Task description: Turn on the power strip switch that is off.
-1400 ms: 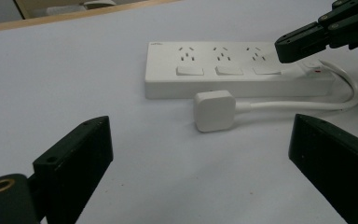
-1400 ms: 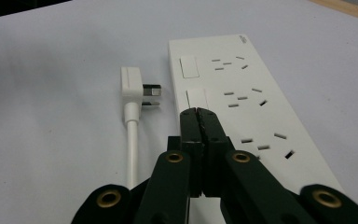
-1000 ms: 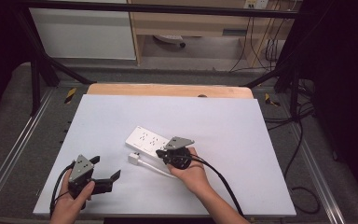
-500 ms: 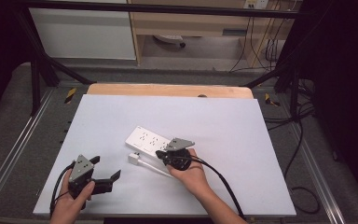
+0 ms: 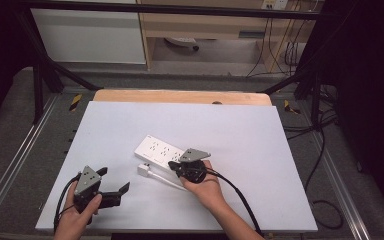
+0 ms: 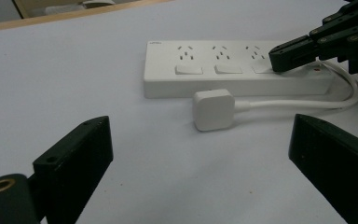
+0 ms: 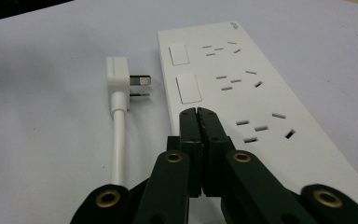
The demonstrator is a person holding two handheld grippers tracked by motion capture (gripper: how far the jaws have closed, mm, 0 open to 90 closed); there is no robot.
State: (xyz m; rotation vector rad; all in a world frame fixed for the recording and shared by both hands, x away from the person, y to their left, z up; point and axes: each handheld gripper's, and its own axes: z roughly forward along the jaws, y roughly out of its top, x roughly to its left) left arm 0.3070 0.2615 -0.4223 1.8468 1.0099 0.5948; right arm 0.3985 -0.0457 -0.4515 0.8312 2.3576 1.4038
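Right gripper (image 7: 196,116), jaws pressed together with nothing between, rests its tips on the nearest rocker switch of the one white power strip (image 5: 160,152) at centre of the high view; left gripper (image 5: 114,185), jaws spread wide and empty, sits lower left of that frame near the table (image 5: 260,130) front edge. Right gripper view alone shows the single white plug (image 7: 119,77) has two visible metal prongs pointing at the strip; left gripper view shows its blank back. Three switches, three socket groups; bare tabletop all around.
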